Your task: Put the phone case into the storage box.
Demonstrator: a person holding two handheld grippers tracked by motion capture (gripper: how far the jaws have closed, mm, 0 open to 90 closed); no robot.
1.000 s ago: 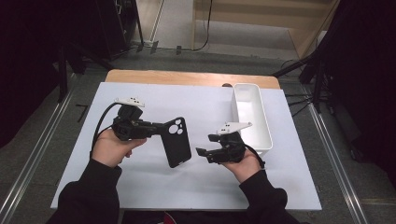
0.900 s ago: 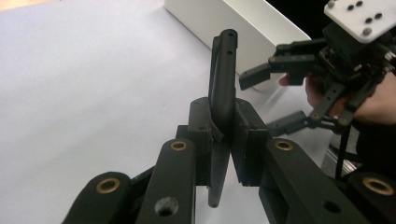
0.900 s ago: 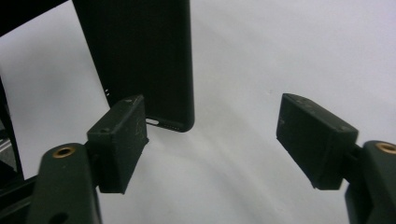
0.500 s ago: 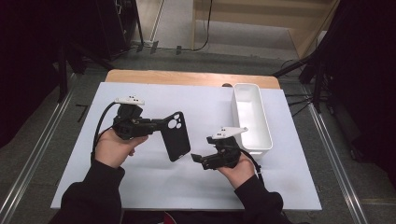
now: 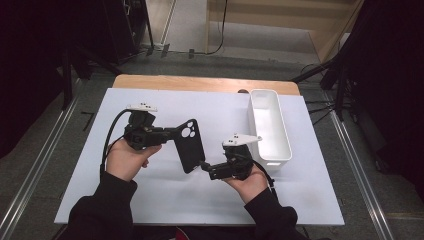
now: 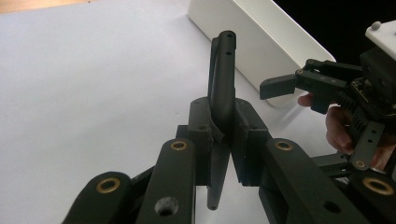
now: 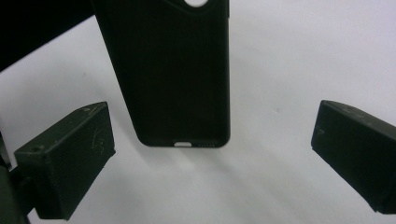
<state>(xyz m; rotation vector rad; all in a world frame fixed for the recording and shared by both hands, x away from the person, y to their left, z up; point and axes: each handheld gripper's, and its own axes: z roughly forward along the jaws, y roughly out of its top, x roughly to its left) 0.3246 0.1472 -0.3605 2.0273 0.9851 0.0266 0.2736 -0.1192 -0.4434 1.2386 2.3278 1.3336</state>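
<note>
Phone case [image 5: 190,145], black and slim, hangs above the white worktop [image 5: 165,200] in the high view, pinched near its camera-cutout end by the left hand-held gripper [image 5: 167,134]. The right hand-held gripper [image 5: 204,166] sits just off the case's lower corner, and its jaws have just been opening with nothing between them. To the right stands a white bin [image 5: 270,131], well apart from the case. My read: the hand-over to the left side looks done, and getting the case to wherever it belongs is what remains.

Over to the left gripper view: the case [image 6: 223,74] shows edge-on, standing upright between the two black jaws, which are clamped snugly on its thin wall. Farther off on the right, the other hand-held gripper [image 6: 280,86] points in with its jaws apart, and the bin's wall [image 6: 261,37] runs behind.

Now the right gripper view: the case's back [image 7: 173,74] fills the top centre, charging-port end down, casting a soft shadow on the worktop [image 7: 289,56]. Both jaws stand spread wide, one at each side, clear of the case and touching nothing.
</note>
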